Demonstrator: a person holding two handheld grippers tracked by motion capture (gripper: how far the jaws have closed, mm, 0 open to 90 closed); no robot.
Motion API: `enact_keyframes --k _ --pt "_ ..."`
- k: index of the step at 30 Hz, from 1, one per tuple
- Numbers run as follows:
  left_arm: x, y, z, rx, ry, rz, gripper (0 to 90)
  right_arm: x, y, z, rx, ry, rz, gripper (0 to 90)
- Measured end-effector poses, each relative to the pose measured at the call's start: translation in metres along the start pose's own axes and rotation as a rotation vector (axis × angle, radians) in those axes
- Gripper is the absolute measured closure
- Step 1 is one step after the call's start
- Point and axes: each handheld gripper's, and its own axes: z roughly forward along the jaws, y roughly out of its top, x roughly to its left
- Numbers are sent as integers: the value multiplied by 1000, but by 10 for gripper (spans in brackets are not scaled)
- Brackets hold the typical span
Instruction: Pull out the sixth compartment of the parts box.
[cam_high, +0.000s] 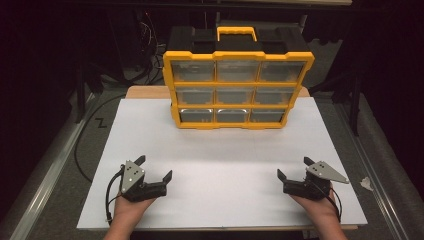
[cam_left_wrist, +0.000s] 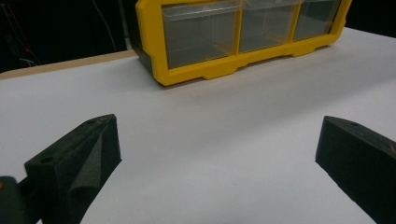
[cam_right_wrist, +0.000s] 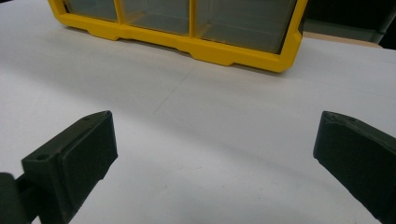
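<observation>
I am looking at a yellow-framed plastic organiser cabinet with a black body (cam_high: 238, 85) standing upright at the far middle of the white table top (cam_high: 220, 170). Its front is facing me, showing nine clear plastic drawers in three rows of three, all sitting flush in the frame. A yellow carrying handle (cam_high: 236, 33) is rising from the middle of its black top. The cabinet's base is resting flat on the white surface, with its back edge near the far border of the board. The bottom row of drawers (cam_left_wrist: 239, 28) is appearing see-through in the left gripper view; I cannot make out any contents.
</observation>
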Motion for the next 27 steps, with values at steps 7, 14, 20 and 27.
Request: enact_keyframes --k 7,14,20,27 --pt "0 -1 3 8 -3 1 8 -1 -1 -2 -11 -16 -14 11" --pt "1 -2 2 5 -1 -4 8 0 -1 0 -13 -20 -26 11" --pt "1 -2 3 7 -5 1 8 1 0 2 -10 -24 -32 11" --pt "0 -2 5 8 -7 7 3 2 2 5 -8 -36 -22 11"
